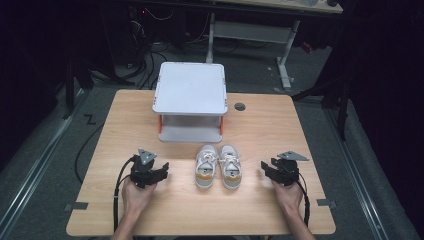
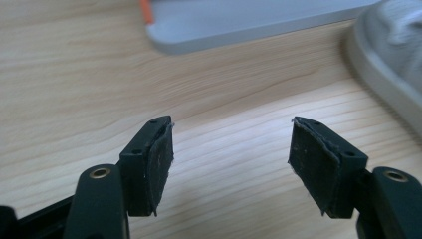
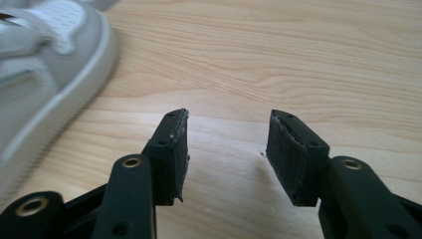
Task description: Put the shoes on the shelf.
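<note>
Light woodgrain table (image 1: 150, 220); grey-and-white sneakers (image 1: 218, 166) with tan patches; pale grey shelf (image 1: 190, 89) with orange-red posts; black grippers.

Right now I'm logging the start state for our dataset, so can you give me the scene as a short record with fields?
surface: light wooden table
shoes: pair of small grey-and-white lace-up sneakers, side by side at centre, toes toward the person
shelf: white two-level stand with orange posts, behind the sneakers
left claw: open, empty, left of the sneakers
right claw: open, empty, right of the sneakers
contact: neither claw touches the sneakers
</note>
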`<state>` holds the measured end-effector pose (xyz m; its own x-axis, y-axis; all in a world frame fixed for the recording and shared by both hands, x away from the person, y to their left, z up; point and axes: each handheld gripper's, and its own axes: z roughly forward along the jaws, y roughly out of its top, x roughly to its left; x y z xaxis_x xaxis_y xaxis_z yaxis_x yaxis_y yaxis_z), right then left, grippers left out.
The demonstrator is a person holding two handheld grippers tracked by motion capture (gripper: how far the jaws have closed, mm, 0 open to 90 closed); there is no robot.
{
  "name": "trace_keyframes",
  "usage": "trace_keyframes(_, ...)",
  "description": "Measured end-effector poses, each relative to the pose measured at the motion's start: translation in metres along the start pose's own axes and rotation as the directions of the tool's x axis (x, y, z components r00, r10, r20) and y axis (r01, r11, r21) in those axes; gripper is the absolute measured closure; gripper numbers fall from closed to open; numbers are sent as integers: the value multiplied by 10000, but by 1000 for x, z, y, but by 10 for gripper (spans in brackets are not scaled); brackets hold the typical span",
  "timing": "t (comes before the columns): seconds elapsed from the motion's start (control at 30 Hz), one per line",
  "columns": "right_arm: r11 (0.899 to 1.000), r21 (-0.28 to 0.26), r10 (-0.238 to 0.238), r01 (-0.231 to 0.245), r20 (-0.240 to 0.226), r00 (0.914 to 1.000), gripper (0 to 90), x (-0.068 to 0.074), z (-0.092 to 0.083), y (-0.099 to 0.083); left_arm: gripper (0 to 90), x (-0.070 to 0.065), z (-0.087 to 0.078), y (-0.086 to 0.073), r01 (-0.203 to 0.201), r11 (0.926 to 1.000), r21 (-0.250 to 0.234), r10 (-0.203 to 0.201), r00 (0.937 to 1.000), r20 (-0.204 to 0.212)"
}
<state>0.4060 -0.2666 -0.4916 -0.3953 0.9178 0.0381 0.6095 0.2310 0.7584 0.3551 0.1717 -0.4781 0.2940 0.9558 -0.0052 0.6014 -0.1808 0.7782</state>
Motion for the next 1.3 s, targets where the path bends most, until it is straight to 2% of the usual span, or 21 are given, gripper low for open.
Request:
trace_keyframes(0.03,10000,0,0,0,0,10000,503,0,0,0,343,0,0,0,0,10000,0,0,10000,0)
trace_keyframes(0.07,10000,62,22,-23,205,9998,491,-2,4,-1,343,-6,-2,2,-10,10000,-95,11,9999,114)
trace_keyframes(0.23,9995,269,-173,160,489,9987,478,-2,10,-4,336,-34,-11,15,-346,9992,-217,363,9956,867)
trace_keyframes(0.27,9993,304,-242,226,550,9982,474,0,11,-3,333,-43,-14,20,-327,9993,-176,347,9910,1289)
trace_keyframes(0.3,9992,310,-278,260,568,9980,473,0,11,-3,330,-43,-14,20,-327,9993,-176,347,9910,1289)
trace_keyframes(0.33,9991,304,-308,291,558,9980,473,0,11,-3,329,-53,-17,25,-371,9992,-141,389,9865,1589)
trace_keyframes(0.37,9991,309,-295,278,569,9979,471,0,11,-3,325,-53,-17,25,-371,9992,-141,389,9865,1589)
trace_keyframes(0.4,9990,306,-338,321,578,9978,470,0,11,-3,323,-64,-20,30,-469,9989,-82,476,9807,1897)
trace_keyframes(0.43,9990,302,-355,338,580,9977,470,0,11,-3,323,-64,-20,30,-469,9989,-82,476,9807,1897)
trace_keyframes(0.47,9990,303,-358,340,582,9977,470,0,11,-3,326,-76,-23,36,-673,9977,87,639,9749,2132)
trace_keyframes(0.5,9990,303,-358,340,582,9977,470,0,11,-3,329,-76,-23,36,-673,9977,87,639,9749,2132)
trace_keyframes(0.57,9990,305,-335,319,560,9979,470,0,11,-3,344,-87,-24,40,-802,9967,130,749,9684,2379)
trace_keyframes(0.6,9990,307,-351,333,569,9978,470,0,11,-3,357,-98,-23,45,-878,9957,285,781,9658,2474)
trace_keyframes(0.63,9990,307,-351,333,569,9978,470,0,11,-3,367,-98,-23,45,-878,9957,285,781,9658,2474)
trace_keyframes(0.7,9990,309,-346,329,573,9978,470,0,11,-3,401,-107,-19,48,-823,9955,461,681,9655,2513)
trace_keyframes(0.8,9991,324,-297,279,577,9979,469,0,11,-4,421,-119,-8,53,-487,9933,1050,199,9656,2592)
trace_keyframes(0.9,9991,327,-284,265,591,9978,467,0,10,-4,428,-123,-4,55,-511,9901,1307,163,9670,2544)
trace_keyframes(0.97,9992,321,-275,256,607,9978,466,0,10,-4,428,-128,1,56,-468,9852,1646,61,9709,2396)
trace_keyframes(1.0,9992,316,-253,234,614,9978,466,0,10,-4,439,-129,5,58,-417,9810,1896,-59,9698,2440)
trace_keyframes(1.17,9992,315,-258,239,616,9978,466,0,10,-4,446,-131,10,60,-139,9776,2102,-392,9684,2463)
trace_keyframes(1.3,9992,316,-256,236,615,9978,466,0,10,-4,429,-132,14,63,277,9763,2144,-831,9637,2539)
